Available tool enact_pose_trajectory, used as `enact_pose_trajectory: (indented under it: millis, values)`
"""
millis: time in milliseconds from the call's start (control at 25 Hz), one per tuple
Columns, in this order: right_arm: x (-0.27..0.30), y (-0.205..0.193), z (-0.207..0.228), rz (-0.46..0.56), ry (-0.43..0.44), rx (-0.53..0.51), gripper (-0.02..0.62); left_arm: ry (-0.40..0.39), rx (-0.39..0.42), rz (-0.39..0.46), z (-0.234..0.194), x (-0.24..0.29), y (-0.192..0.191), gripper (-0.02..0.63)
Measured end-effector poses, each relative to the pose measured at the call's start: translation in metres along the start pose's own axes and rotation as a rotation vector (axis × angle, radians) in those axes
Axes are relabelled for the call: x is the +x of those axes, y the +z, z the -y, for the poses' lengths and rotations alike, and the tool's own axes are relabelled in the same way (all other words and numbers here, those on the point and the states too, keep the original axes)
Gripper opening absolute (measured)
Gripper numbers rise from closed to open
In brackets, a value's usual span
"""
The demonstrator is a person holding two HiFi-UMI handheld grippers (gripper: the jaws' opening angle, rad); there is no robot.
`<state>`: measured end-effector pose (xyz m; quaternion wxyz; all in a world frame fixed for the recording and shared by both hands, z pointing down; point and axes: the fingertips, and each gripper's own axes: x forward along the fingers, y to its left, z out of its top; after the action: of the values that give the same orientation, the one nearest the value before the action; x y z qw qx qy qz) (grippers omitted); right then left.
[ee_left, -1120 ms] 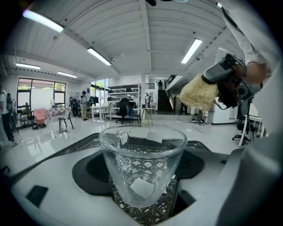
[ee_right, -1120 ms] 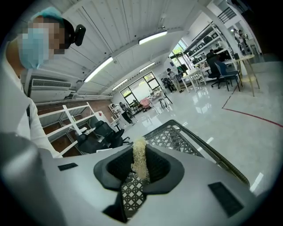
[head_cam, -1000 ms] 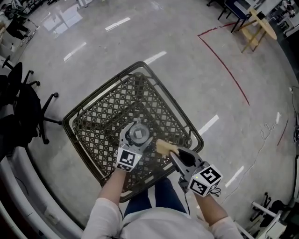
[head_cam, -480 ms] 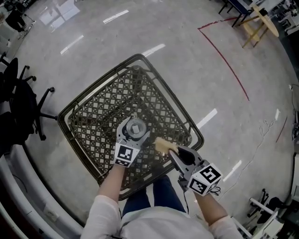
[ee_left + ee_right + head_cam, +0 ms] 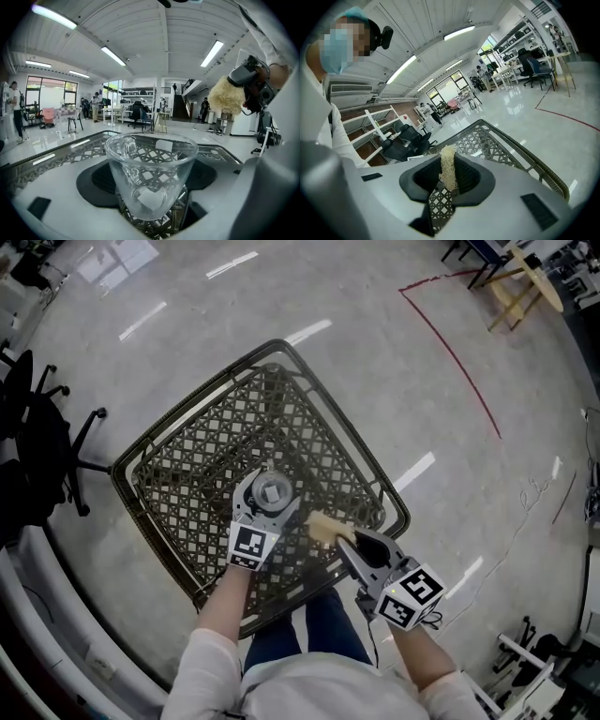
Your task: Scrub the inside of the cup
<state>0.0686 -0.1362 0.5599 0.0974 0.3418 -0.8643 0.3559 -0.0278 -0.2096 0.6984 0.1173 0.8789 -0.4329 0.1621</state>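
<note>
My left gripper (image 5: 269, 500) is shut on a clear glass cup (image 5: 150, 173), held upright above the lattice table; from the head view the cup (image 5: 272, 491) is seen from above. The cup's handle faces away in the left gripper view. My right gripper (image 5: 339, 542) is shut on a pale yellow fibrous scrubber (image 5: 323, 528), which sits squeezed between the jaws in the right gripper view (image 5: 448, 171). The scrubber (image 5: 227, 95) hangs to the right of the cup, apart from it and outside its rim.
A square metal lattice table (image 5: 169, 484) with a raised rim lies beneath both grippers. A black office chair (image 5: 37, 456) stands at the left. Red tape lines (image 5: 459, 371) cross the shiny floor, and a wooden stool (image 5: 525, 287) stands at the far right.
The view has shifted slightly; both grippers keep nearly the same places, with the cup and scrubber still held side by side.
</note>
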Motion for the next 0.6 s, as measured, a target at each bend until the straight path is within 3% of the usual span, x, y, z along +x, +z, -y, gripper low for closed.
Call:
enact_pose_trajectory:
  millis: [600]
  values:
    - [0.0067, -0.0039, 0.0008, -0.014, 0.006, 0.007, 0.089, 0.017, -0.01, 0.005, -0.0046, 0.0006, -0.0068, 0.383]
